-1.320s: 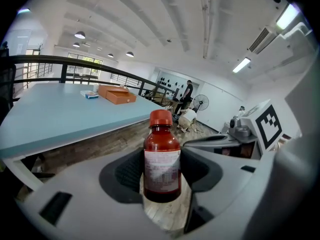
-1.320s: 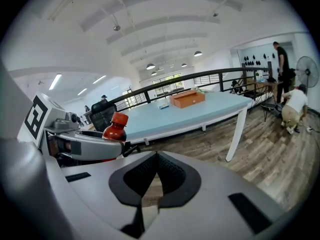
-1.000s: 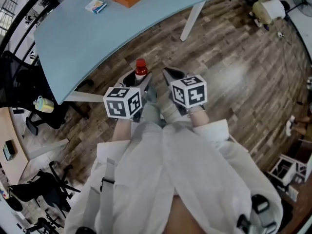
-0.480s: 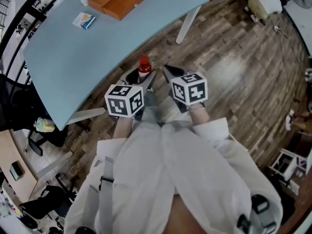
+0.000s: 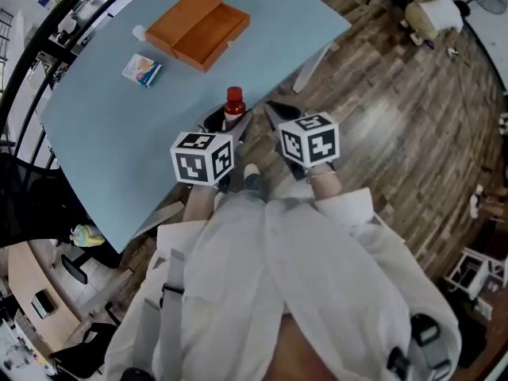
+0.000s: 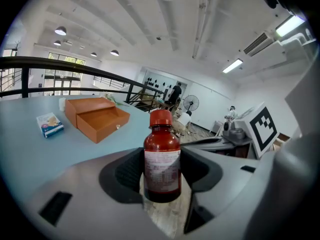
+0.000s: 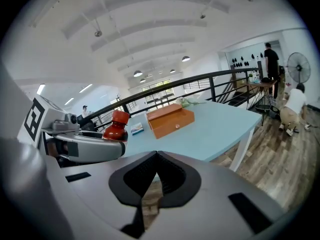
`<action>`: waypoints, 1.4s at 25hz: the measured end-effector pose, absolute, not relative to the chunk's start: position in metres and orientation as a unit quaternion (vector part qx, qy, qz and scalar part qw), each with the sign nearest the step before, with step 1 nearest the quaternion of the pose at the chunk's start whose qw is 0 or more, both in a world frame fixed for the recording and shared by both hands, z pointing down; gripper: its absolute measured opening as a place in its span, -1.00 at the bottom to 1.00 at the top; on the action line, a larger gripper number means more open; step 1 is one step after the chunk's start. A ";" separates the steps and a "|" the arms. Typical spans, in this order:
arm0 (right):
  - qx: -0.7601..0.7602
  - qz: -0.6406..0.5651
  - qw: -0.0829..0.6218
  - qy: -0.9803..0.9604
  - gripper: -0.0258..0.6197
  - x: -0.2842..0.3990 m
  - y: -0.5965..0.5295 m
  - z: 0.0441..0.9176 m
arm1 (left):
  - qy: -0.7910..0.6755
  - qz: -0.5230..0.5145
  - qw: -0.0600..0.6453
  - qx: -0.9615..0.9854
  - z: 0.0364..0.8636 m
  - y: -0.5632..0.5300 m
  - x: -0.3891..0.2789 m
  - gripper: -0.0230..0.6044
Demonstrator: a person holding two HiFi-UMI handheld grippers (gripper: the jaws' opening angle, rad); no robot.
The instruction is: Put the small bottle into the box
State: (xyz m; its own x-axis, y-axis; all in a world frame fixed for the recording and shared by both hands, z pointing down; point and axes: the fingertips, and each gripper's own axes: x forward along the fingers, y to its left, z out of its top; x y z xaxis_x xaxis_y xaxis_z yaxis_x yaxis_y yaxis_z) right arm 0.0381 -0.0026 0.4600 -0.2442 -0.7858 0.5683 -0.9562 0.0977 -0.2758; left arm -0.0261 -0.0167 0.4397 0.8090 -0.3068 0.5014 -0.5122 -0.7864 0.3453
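Small bottle, red cap, stood upright, clamped between jaws of left gripper, above near edge of table. Right gripper just beside, jaws pressed together, holding nothing. Orange box lay near table's far edge.

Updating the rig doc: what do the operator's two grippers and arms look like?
Left gripper and right gripper: smooth grey bodies, with black ribbed pads recessed in the jaws. Each carries a white cube with black square markers: left cube, right cube. The person wears long white sleeves. No cables visible.
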 end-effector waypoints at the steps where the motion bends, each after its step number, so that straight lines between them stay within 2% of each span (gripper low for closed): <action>1: 0.598 0.305 0.140 -0.728 -0.91 0.038 -0.011 0.460 | -0.223 0.214 0.239 0.920 0.440 -0.026 -0.026 -0.23; 7: 0.598 0.301 0.153 -0.727 -0.91 0.036 -0.056 0.464 | -0.219 0.206 0.246 0.921 0.443 -0.073 -0.025 -0.23; 18: 0.583 0.313 0.179 -0.728 -0.91 0.047 -0.071 0.479 | -0.238 0.214 0.269 0.908 0.464 -0.094 -0.028 -0.23; 35: 0.481 0.289 0.201 -0.803 -0.91 0.075 -0.214 0.474 | -0.343 0.198 0.278 0.875 0.463 -0.206 0.005 -0.23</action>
